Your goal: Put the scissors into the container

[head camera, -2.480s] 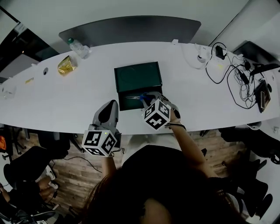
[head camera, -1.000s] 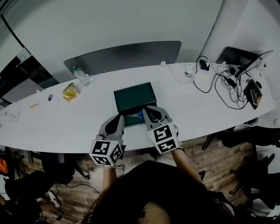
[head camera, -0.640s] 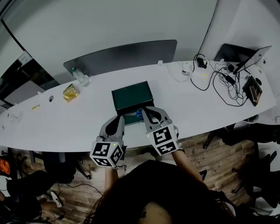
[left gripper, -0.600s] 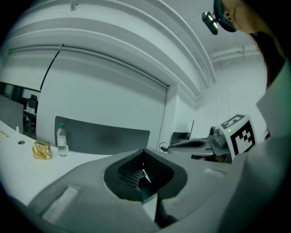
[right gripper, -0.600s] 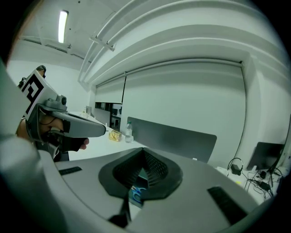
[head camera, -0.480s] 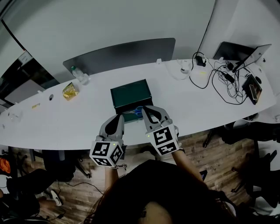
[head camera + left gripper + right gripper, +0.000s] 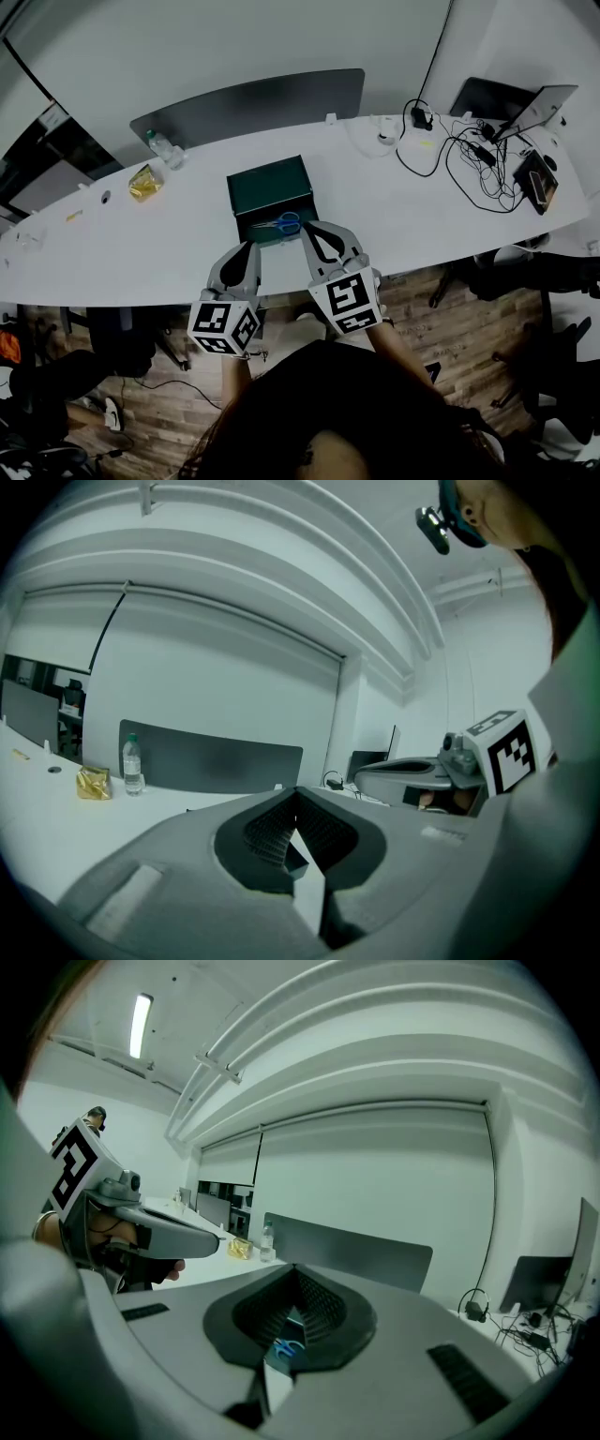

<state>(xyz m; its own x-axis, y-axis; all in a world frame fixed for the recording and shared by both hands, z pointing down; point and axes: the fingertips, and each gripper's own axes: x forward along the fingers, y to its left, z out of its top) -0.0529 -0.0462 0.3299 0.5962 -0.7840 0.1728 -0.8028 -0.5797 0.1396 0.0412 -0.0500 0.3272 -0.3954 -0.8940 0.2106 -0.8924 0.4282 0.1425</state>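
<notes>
The blue-handled scissors [image 7: 281,224] lie in the near part of the dark green container [image 7: 267,180] on the white table [image 7: 141,244]. My right gripper [image 7: 310,229] is shut and empty, with its tips just right of the scissors at the container's near corner. My left gripper [image 7: 250,247] is also shut and empty, at the table's near edge just short of the container. In the right gripper view the scissors [image 7: 289,1346] show as a blue glimpse through the gap under the closed jaws. The left gripper view shows its jaws meeting at the tips, with the right gripper [image 7: 422,775] beside it.
A water bottle [image 7: 159,147] and a yellow packet [image 7: 143,182] stand at the table's far left. Cables [image 7: 469,159] and a laptop [image 7: 511,98] fill the right end. A dark panel [image 7: 248,103] runs behind the table. Chairs stand on the wooden floor [image 7: 159,384].
Both grippers have drawn back from the container toward the table's near edge. The right gripper, which was over the scissors, is now clear of them; the scissors stay in the container.
</notes>
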